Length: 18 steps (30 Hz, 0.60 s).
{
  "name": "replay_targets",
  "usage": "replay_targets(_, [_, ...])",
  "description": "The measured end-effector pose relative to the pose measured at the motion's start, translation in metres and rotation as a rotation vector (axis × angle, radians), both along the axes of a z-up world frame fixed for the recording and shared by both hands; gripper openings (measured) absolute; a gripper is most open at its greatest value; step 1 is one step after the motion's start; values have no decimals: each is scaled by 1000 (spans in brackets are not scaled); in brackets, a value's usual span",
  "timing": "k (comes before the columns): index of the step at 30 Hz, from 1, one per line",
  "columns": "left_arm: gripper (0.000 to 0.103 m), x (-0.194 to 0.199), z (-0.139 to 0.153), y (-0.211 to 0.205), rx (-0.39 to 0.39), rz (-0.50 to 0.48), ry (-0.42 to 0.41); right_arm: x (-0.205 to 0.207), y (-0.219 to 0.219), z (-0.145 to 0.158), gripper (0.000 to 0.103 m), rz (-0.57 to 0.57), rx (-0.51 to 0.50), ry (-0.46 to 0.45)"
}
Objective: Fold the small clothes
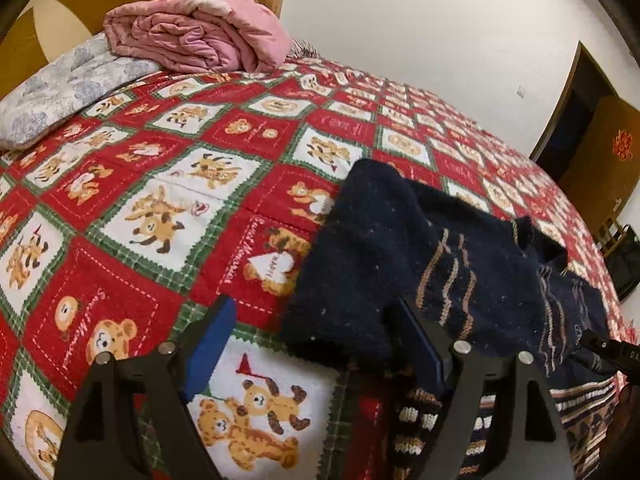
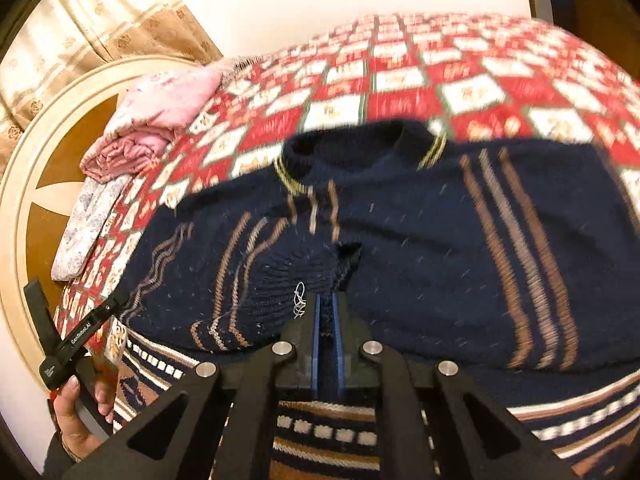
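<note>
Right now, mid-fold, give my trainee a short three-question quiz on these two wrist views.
1. True or false: the right gripper is shut on the navy sweater.
2. The left gripper is: A) open, B) shut on a sleeve, C) out of view.
3. Fill in: the folded pink blanket lies near the bed's ____.

Key: 1 true; 2 A; 3 headboard.

A red-and-white bear-print quilt (image 1: 168, 184) is covering the bed. A folded pink blanket (image 1: 196, 32) is lying on a grey floral pillow (image 1: 60, 92) against the rounded wooden headboard (image 2: 44, 168), with a beige patterned curtain (image 2: 92, 20) hanging behind it. A brown door (image 1: 600, 152) is standing open in the white wall (image 1: 420, 20)
</note>
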<state>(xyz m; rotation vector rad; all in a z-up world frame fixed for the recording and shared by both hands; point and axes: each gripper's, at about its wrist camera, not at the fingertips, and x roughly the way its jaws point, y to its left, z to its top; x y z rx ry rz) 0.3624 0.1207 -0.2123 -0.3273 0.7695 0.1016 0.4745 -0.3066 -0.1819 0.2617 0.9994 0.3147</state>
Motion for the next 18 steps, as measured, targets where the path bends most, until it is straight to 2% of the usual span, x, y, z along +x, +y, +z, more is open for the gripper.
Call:
replay_targets(3, [84, -6, 5, 4, -27, 10, -39, -4, -9, 24, 5, 8, -66, -71])
replay_targets(8, [84, -5, 7, -2, -20, -4, -23, -4, -33, 47, 4, -10, -163, -123])
replay_targets(11, [87, -5, 10, -11, -12, -23, -20, -2, -53, 50, 4, -44, -186, -130])
replay_targets(12, [87, -5, 10, -16, 2, -31, -14, 0, -56, 51, 4, -53, -192, -132])
replay_targets(13, [87, -5, 10, -19, 14, -37, -8, 0, -64, 50, 0, -64, -195, -132])
replay_targets(16, [87, -2, 9, -30, 57, -55, 20, -4, -81, 51, 0, -103, -248, -158])
replay_targets(18, [87, -2, 8, -33, 68, -67, 31, -5, -98, 49, 0, -125, -244, -145])
